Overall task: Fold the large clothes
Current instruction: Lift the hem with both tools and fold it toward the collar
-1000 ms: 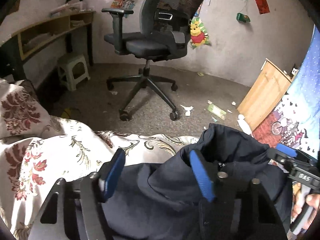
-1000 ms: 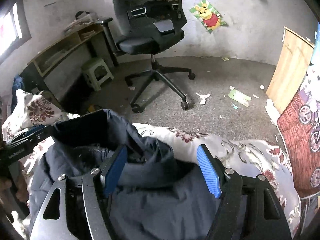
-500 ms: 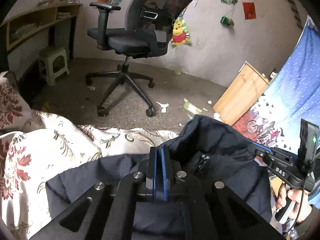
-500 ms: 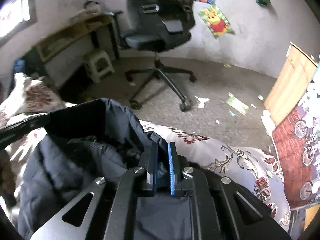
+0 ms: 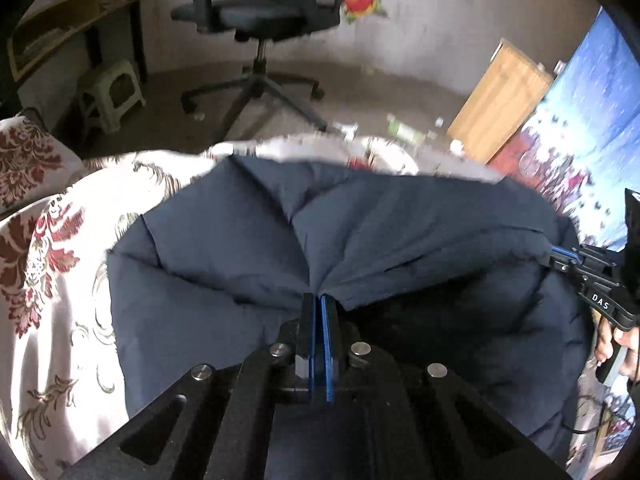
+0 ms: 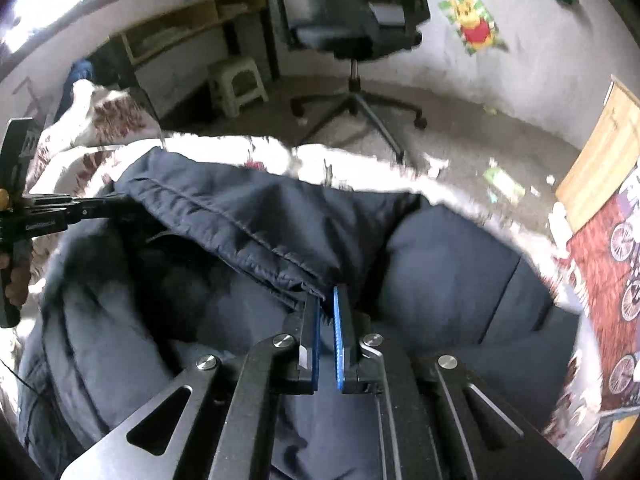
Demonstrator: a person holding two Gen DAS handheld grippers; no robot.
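On the bed (image 5: 60,264), over its floral cover near the far edge facing the floor, lay the dark navy padded jacket (image 5: 224,248). Left tongs (image 5: 318,300) were clamped tight on a pinch of jacket fabric, folds radiating from the grip. Right tongs (image 6: 326,296) were likewise closed on a stitched jacket hem, which ran taut toward the left tongs at the left edge of the right wrist view. Right tongs also showed at the right edge of the left wrist view, gripping the jacket edge, a hand (image 5: 622,340) on the handle. Office chair (image 6: 360,28), stool (image 6: 240,84) and wooden board (image 5: 500,100) stood on the floor beyond. Views were motion-blurred.
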